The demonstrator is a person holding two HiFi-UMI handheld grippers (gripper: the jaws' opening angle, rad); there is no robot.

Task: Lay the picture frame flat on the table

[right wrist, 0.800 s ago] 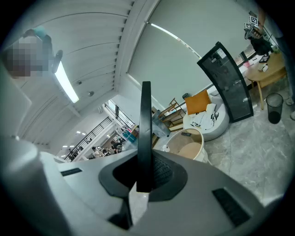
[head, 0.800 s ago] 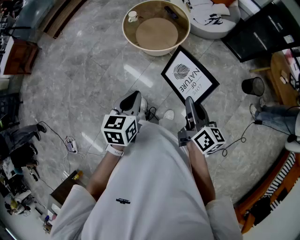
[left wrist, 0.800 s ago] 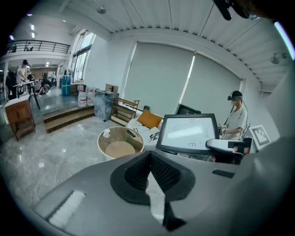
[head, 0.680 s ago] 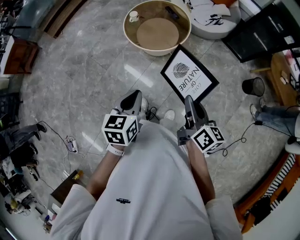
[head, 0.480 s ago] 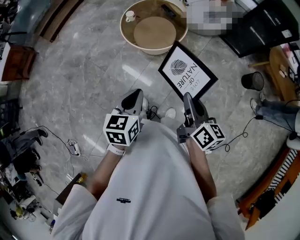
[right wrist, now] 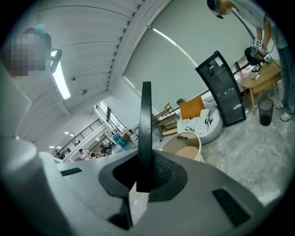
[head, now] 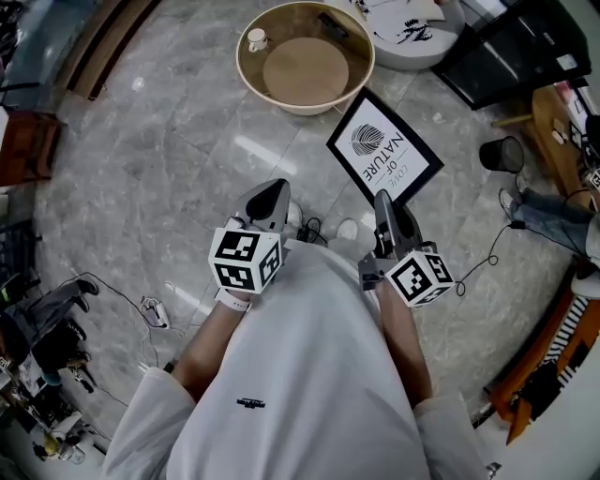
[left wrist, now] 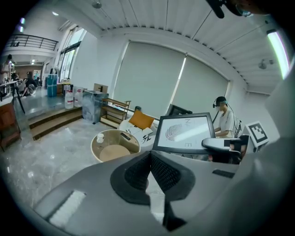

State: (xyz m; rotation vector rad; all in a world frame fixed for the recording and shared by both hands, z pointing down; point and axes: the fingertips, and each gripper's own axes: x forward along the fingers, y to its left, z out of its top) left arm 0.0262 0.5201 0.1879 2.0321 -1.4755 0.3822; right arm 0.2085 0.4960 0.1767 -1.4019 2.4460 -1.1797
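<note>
The picture frame (head: pixel 384 150), black-edged with a white leaf print, hangs tilted above the stone floor. My right gripper (head: pixel 382 199) is shut on its near lower edge. In the right gripper view the frame (right wrist: pixel 146 133) stands edge-on, pinched between the two pads. My left gripper (head: pixel 270 191) is shut with nothing in it, to the left of the frame and apart from it. Its own view shows the closed jaws of the left gripper (left wrist: pixel 150 157) and the frame's face (left wrist: pixel 184 132) beyond. The round beige table (head: pixel 361 82) with a raised rim stands just past the frame.
A small white cup (head: pixel 255 39) and a dark remote (head: pixel 332 22) lie on the round table. A white cushion seat (head: pixel 412 37) sits behind it, with a black cabinet (head: pixel 506 52) and a black bin (head: pixel 499 154) to the right. Cables (head: pixel 473 272) run across the floor.
The view has shifted a little. The frame stays clamped in my right gripper at about the same height and tilt; my left gripper has hardly moved.
</note>
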